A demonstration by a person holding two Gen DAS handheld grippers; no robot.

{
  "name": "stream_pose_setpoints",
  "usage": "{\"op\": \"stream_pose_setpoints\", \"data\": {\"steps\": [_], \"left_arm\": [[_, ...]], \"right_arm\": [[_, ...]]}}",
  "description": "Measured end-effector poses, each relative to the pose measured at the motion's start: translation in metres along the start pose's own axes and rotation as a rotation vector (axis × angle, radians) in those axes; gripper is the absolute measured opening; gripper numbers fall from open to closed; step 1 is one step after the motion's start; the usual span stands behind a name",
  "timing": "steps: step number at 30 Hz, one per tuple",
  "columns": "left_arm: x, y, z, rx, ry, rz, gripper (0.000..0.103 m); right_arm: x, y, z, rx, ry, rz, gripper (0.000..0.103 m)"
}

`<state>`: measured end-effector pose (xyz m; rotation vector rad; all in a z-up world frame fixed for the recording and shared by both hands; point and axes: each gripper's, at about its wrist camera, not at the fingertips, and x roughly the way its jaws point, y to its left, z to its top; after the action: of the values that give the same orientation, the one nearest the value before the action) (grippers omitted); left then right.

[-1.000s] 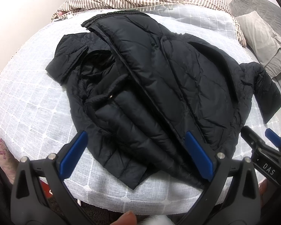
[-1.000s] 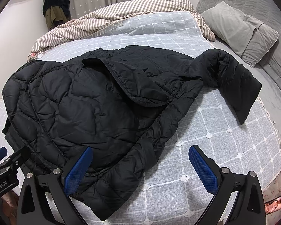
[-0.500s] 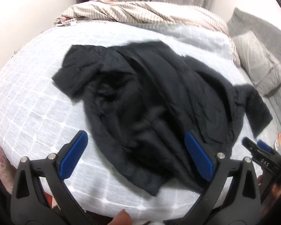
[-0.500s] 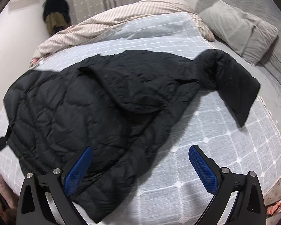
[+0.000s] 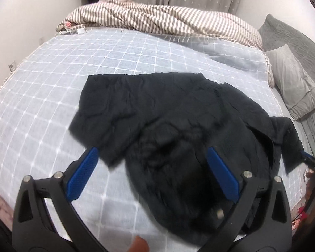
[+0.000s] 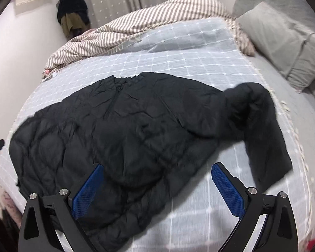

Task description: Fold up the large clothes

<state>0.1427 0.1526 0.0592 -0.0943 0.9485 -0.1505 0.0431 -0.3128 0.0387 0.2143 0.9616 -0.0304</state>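
The black jacket (image 6: 136,138) lies spread on the bed (image 6: 199,67), directly ahead of and below both tools, touching neither. The left tool (image 5: 151,172) hangs released, blue pads wide apart, above the jacket's near hem; most of the garment sits ahead and to its right, with one sleeve (image 5: 94,113) ahead-left. The right tool (image 6: 157,187) is likewise released, nothing between its pads, and the body of the jacket sits ahead and to its left, while the other sleeve (image 6: 262,130) runs ahead-right and bends back toward it.

The jacket's long axis, sleeve to sleeve, runs crosswise to both tools. The edge away from them looks like the collar end, though blur makes that uncertain. Each sleeve is nearer its own side's tool, so I judge a sleeve-inward fold would go left tool to left sleeve, right tool to right sleeve.
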Motion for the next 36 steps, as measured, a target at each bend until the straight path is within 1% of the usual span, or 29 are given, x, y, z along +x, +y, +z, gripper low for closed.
{"op": "stream_pose_setpoints", "data": {"steps": [1,3,6,8,9,10,12,13,14,15,17,19,21,22,23,25,27,28,29,30,31,32,33,34,35,36], "left_arm": [[0.01,0.002,0.01,-0.002,0.017,-0.01,0.103],[0.03,0.002,0.028,0.012,0.032,-0.02,0.103],[0.063,-0.003,0.054,0.066,0.019,-0.043,0.103],[0.086,-0.006,0.071,0.108,-0.037,-0.095,0.103],[0.103,-0.007,0.082,0.137,-0.056,-0.103,0.103],[0.116,-0.007,0.09,0.153,-0.047,-0.093,0.103],[0.153,-0.005,0.111,0.171,0.015,-0.07,0.102],[0.177,-0.001,0.123,0.17,0.054,-0.055,0.099],[0.191,0.001,0.13,0.174,0.075,-0.043,0.096],[0.206,0.004,0.138,0.182,0.091,-0.025,0.094],[0.239,0.013,0.148,0.203,0.121,0.009,0.081],[0.269,0.025,0.154,0.19,0.164,0.016,0.077],[0.292,0.035,0.154,0.171,0.2,0.011,0.077],[0.302,0.038,0.153,0.163,0.212,0.002,0.077],[0.308,0.04,0.152,0.158,0.215,-0.014,0.077],[0.313,0.043,0.151,0.149,0.199,-0.041,0.08],[0.315,0.044,0.149,0.15,0.202,-0.047,0.081],[0.315,0.042,0.147,0.162,0.202,-0.044,0.081],[0.316,0.041,0.146,0.176,0.207,-0.045,0.08],[0.316,0.038,0.144,0.19,0.208,-0.046,0.077],[0.315,0.034,0.142,0.204,0.209,-0.065,0.062],[0.313,0.031,0.141,0.207,0.21,-0.08,0.045],[0.31,0.029,0.137,0.206,0.211,-0.093,0.033],[0.307,0.026,0.134,0.202,0.213,-0.118,0.014],[0.303,0.023,0.13,0.203,0.201,-0.107,0.011],[0.301,0.018,0.127,0.217,0.179,-0.07,0.01]], "right_arm": [[0.007,-0.004,0.013,0.003,0.015,0.02,0.103],[0.024,-0.011,0.038,0.001,0.033,0.028,0.103],[0.049,-0.019,0.069,-0.024,0.039,0.035,0.103],[0.076,-0.029,0.092,-0.038,0.045,0.026,0.103],[0.085,-0.033,0.099,-0.04,0.05,0.015,0.103],[0.1,-0.038,0.108,-0.039,0.06,0.001,0.103],[0.126,-0.05,0.123,-0.031,0.08,-0.011,0.103],[0.141,-0.056,0.131,-0.022,0.092,-0.024,0.103],[0.156,-0.063,0.138,-0.015,0.104,-0.042,0.103],[0.165,-0.067,0.142,-0.012,0.11,-0.053,0.103],[0.19,-0.079,0.153,-0.005,0.119,-0.093,0.103],[0.21,-0.088,0.159,-0.009,0.128,-0.137,0.103],[0.228,-0.098,0.163,-0.014,0.144,-0.162,0.102],[0.238,-0.102,0.162,-0.015,0.161,-0.169,0.1],[0.249,-0.106,0.161,-0.015,0.184,-0.169,0.098],[0.263,-0.112,0.158,-0.012,0.213,-0.16,0.097],[0.267,-0.111,0.152,-0.016,0.184,-0.146,0.096],[0.267,-0.11,0.15,-0.022,0.17,-0.144,0.092],[0.266,-0.107,0.147,-0.034,0.151,-0.142,0.084],[0.263,-0.103,0.144,-0.049,0.134,-0.138,0.077],[0.262,-0.101,0.144,-0.059,0.122,-0.129,0.06],[0.259,-0.096,0.142,-0.072,0.112,-0.111,0.038],[0.257,-0.09,0.141,-0.083,0.106,-0.099,0.028],[0.255,-0.082,0.14,-0.102,0.102,-0.09,0.015],[0.253,-0.072,0.138,-0.136,0.095,-0.109,0.011],[0.254,-0.064,0.139,-0.163,0.087,-0.142,0.01]]}}
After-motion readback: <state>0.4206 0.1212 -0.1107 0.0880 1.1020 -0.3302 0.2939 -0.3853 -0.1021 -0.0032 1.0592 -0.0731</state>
